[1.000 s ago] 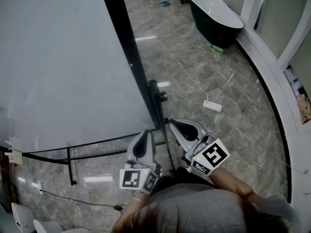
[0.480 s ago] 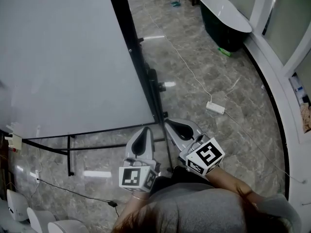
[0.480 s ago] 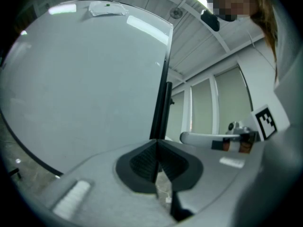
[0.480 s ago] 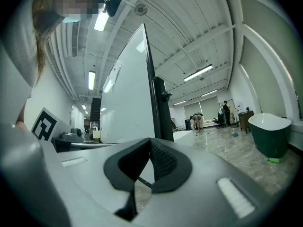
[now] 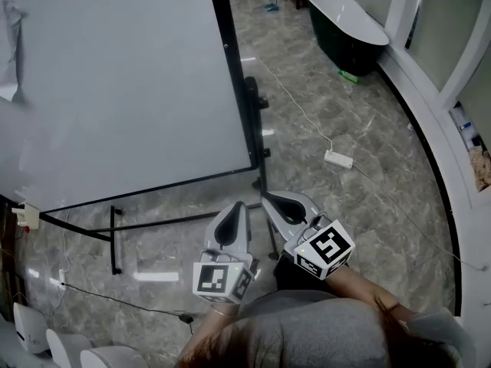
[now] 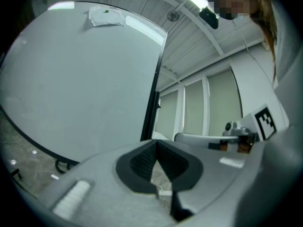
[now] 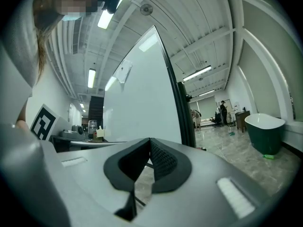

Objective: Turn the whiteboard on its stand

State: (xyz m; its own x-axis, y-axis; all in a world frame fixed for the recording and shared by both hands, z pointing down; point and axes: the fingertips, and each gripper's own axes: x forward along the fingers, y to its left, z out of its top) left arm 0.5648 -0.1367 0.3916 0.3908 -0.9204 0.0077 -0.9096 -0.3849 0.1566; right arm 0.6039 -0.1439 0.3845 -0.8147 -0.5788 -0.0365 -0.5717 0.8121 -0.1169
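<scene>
The whiteboard fills the upper left of the head view, with a black frame down its right edge and a black stand below. A paper sheet is stuck near its top. My left gripper and right gripper are side by side below the board's lower right corner, apart from it. Both are shut with nothing between the jaws. The left gripper view shows the board ahead of the closed jaws. The right gripper view shows the board edge-on beyond its closed jaws.
A dark green bathtub stands at the far right, beside a curved white ledge. A white power strip and its cable lie on the marble floor. White chairs sit at the lower left. People stand far off.
The gap between both grippers and the board's lower right corner has widened. The paper sheet on the board has come into the head view at upper left.
</scene>
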